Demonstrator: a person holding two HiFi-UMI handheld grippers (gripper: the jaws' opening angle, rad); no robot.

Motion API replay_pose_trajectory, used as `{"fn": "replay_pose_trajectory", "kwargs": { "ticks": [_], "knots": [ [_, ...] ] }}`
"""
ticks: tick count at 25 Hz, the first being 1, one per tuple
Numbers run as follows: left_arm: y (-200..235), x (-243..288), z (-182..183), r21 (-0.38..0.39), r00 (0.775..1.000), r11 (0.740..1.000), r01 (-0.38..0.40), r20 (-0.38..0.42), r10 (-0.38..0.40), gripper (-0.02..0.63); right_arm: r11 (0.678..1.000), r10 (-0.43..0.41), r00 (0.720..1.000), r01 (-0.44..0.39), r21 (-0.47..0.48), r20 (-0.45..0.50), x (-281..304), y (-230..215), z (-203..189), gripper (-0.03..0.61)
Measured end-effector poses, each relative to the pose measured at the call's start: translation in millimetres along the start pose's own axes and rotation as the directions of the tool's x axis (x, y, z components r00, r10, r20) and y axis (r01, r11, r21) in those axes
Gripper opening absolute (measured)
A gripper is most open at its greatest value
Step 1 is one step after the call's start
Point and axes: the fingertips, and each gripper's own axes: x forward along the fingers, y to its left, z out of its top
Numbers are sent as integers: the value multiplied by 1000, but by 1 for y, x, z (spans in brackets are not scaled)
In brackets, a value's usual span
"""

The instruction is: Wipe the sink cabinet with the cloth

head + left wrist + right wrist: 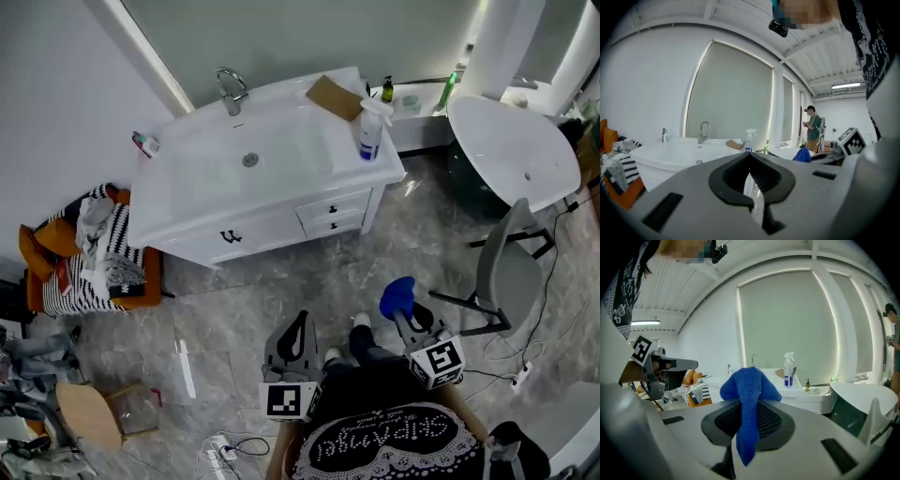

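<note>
Your right gripper (410,323) is clamped on the blue terry cloth (749,390). Your left gripper (750,161) is closed and empty. The white sink cabinet (272,223) stands at 12 o'clock, well apart. No wiping has begun; approach first, then wipe the whole cabinet.

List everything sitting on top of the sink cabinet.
On the sink cabinet: a faucet, a spray bottle, a brown cardboard piece and a small item at the left corner. Whatever lies under the cardboard is hidden.
</note>
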Motion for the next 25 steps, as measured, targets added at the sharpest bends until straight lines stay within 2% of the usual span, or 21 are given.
{"fn": "replay_pose_trajectory", "kwargs": {
  "ticks": [7,14,19,25],
  "knots": [
    [-15,27,5,-10,1000,1000,-28,-2,28,5,1000,3,1000,-3,4,28,3,-36,11,61],
    [-20,44,11,9,1000,1000,-29,-1,29,3,998,-26,999,23,57,45,2,-58,7,61],
    [-18,46,9,3,999,999,-35,-20,35,5,996,-37,999,34,81,33,4,-61,3,61],
    [-5,35,8,-20,997,997,-72,-24,71,5,996,-12,1000,9,84,27,18,-49,5,61]
  ]
}}
